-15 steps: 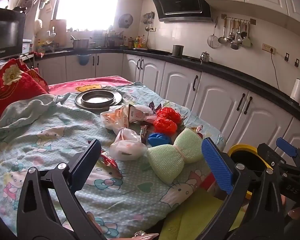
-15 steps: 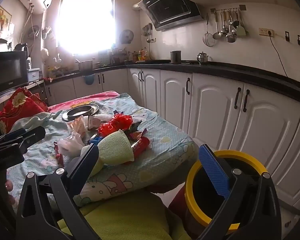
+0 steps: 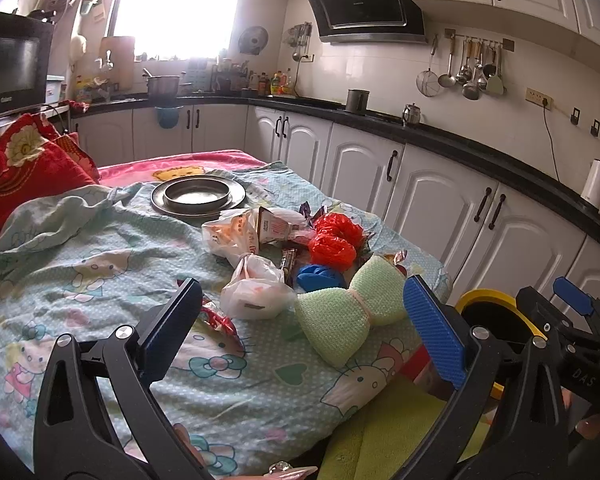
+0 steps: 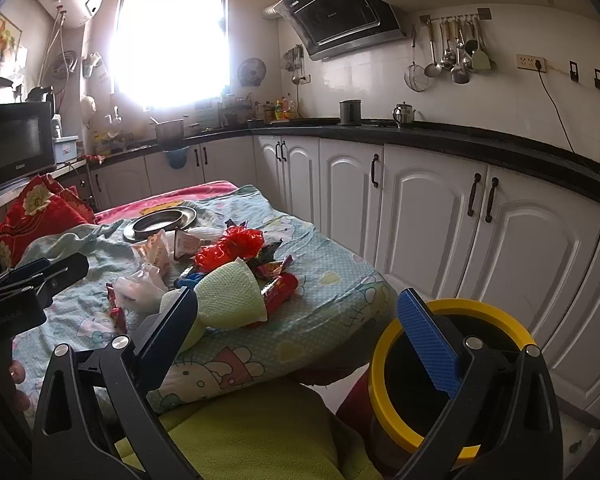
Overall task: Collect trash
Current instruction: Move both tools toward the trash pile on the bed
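Left tongs (image 3: 300,332) spread wide and empty, hanging over a blanket-covered bed (image 3: 80,280) just short of the trash heap: pale green mesh bow (image 3: 352,312), white plastic bags (image 3: 256,288), red crumpled plastic (image 3: 334,240), a blue scrap (image 3: 320,276) and snack wrappers (image 3: 216,316), all bunched together mid-bed near its right edge. Right tongs (image 4: 296,328) likewise gaping, nothing between the pads, poised above the bed's corner beside a yellow-rimmed bin (image 4: 496,312) standing on the floor against white cabinets (image 4: 420,216). Farther back on the blanket, a metal plate (image 3: 198,198); behind it, a red pillow (image 3: 28,160).
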The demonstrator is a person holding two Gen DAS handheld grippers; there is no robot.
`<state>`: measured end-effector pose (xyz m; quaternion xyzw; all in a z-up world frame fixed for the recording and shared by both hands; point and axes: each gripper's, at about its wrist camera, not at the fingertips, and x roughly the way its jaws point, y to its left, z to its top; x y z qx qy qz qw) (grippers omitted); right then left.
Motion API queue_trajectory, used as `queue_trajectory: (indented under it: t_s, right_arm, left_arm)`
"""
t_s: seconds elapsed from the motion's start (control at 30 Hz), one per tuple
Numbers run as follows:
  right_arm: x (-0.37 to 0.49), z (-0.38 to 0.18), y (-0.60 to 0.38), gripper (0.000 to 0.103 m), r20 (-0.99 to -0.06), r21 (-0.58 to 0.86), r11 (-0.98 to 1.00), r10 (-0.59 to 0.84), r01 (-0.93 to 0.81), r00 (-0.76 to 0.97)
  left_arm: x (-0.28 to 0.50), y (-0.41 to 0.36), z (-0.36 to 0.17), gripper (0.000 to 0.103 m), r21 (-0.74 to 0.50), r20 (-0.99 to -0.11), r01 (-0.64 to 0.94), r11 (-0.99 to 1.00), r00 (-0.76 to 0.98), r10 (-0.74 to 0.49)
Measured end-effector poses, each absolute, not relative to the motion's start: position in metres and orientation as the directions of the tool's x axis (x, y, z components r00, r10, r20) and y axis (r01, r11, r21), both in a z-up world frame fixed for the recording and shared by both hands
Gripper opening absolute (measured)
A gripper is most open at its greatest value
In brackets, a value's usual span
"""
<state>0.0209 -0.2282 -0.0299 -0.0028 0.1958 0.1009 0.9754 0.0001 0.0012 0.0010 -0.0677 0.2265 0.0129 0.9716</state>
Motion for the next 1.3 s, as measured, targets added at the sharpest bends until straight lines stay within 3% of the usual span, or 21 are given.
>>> queue_trajectory:
  t_s: [0.9,1.3]
  right_arm:
    - [0.023,-0.035,-0.231,0.097,-0.397,0.034,0.978,0.204,-0.207,0.895]
    - [0.037,-0.034,-0.201,0.097,-0.466,0.023,0.944,0.301,-0.329,0.832]
  left_arm:
    - [0.003,0.007,-0.012,0.092,-0.154,-0.457,-0.059,0.986,0.889,-0.018]
    - [0.006,0.026,-0.013,0.092,-0.195,-0.469,-0.087,0.977,0.883,-0.015]
